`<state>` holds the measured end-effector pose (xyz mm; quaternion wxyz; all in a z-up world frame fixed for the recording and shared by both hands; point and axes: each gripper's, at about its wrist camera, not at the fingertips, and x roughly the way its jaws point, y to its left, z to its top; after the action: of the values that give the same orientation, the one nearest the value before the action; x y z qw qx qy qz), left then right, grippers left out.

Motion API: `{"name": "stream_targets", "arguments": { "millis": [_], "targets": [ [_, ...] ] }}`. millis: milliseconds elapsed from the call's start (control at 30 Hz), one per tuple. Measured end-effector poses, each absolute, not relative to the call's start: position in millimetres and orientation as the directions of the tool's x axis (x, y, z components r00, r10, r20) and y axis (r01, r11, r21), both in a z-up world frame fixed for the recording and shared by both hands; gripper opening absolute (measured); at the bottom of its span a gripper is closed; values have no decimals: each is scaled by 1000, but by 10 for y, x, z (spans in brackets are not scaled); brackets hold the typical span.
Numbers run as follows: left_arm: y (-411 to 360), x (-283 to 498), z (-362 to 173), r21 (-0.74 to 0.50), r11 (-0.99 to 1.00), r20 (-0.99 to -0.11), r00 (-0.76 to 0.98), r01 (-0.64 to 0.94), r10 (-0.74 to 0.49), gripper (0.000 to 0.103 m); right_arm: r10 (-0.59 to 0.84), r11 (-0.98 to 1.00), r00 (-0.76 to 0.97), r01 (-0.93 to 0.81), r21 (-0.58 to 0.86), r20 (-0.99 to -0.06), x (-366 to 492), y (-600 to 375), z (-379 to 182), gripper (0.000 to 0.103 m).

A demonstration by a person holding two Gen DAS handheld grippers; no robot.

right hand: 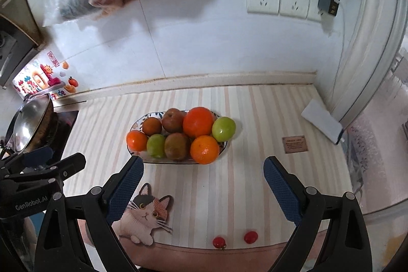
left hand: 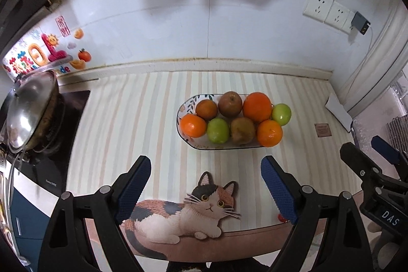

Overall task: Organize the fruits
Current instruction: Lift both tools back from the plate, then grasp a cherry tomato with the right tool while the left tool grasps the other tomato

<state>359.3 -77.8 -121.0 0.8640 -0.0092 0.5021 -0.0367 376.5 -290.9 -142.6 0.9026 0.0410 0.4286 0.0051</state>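
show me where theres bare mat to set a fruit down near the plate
Bare striped mat lies between the oval patterned plate and the two small red tomatoes at the near edge. More lies left of the plate, toward the steel-lidded wok, and right, around the brown label. The plate itself is crowded with fruit.

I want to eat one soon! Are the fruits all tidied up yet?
Almost! The plate already holds eight fruits, oranges and green ones among them. Nothing is in hand now: the left gripper and right gripper both hover open and empty. What looks left are two small red fruits lying loose on the mat near its front edge.
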Motion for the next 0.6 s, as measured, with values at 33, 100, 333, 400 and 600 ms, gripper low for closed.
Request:
{"name": "stream_targets", "arguments": {
  "millis": [33,100,333,400,600],
  "targets": [
    [-775,3564,-1188,-56,997,-865,495,55,-76,88,45,997,638,25,79,-769,3727,-2905,-1395,97],
    [-776,3492,-1137,-64,996,-865,495,58,-85,88,48,996,648,23,83,-760,3627,-2902,-1312,97],
    [-825,3307,-1081,-63,995,-876,473,83,-95,88,54,996,651,19,87,-757,3420,-2893,-1187,97],
    [-833,3278,-1076,-61,995,-876,473,84,-94,88,55,996,650,21,90,-758,3394,-2902,-1199,97],
    [-853,3227,-1080,-62,995,-879,467,84,-94,88,63,994,642,30,107,-764,3356,-2940,-1240,97]
  ]
}}
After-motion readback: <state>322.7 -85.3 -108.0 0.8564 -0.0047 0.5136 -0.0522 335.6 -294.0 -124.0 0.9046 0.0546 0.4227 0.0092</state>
